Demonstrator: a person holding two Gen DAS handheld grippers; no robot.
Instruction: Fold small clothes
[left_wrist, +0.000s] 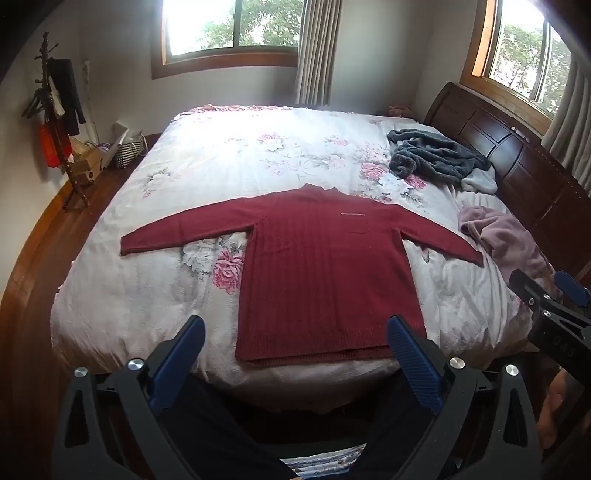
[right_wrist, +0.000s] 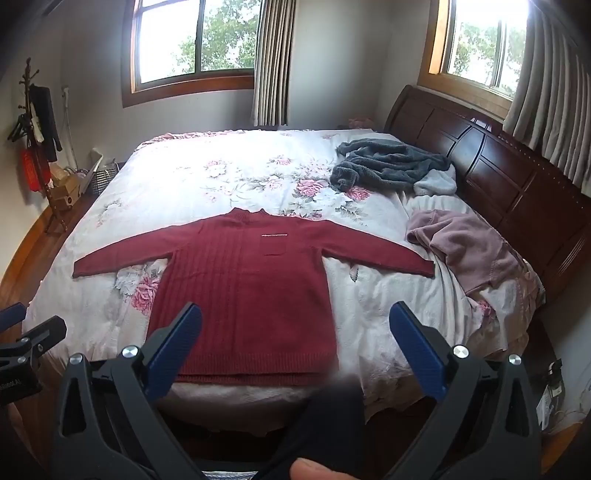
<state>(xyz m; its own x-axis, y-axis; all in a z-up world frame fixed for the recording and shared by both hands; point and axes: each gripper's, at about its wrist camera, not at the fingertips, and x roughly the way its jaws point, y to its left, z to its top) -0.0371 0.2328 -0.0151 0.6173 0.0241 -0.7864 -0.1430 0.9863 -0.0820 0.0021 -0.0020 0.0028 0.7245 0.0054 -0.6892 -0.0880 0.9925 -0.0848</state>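
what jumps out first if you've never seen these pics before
A dark red knitted sweater lies flat in the middle of the floral bedspread, both sleeves stretched out to the sides. Near the dark wooden headboard on the right sit a crumpled grey fleece garment and a rumpled mauve pink garment. The left tongs and right tongs hang open at the near edge.

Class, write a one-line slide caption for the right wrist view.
Open right hand-held gripper poised over a red sweater laid flat, sleeves outspread, on a floral bed.
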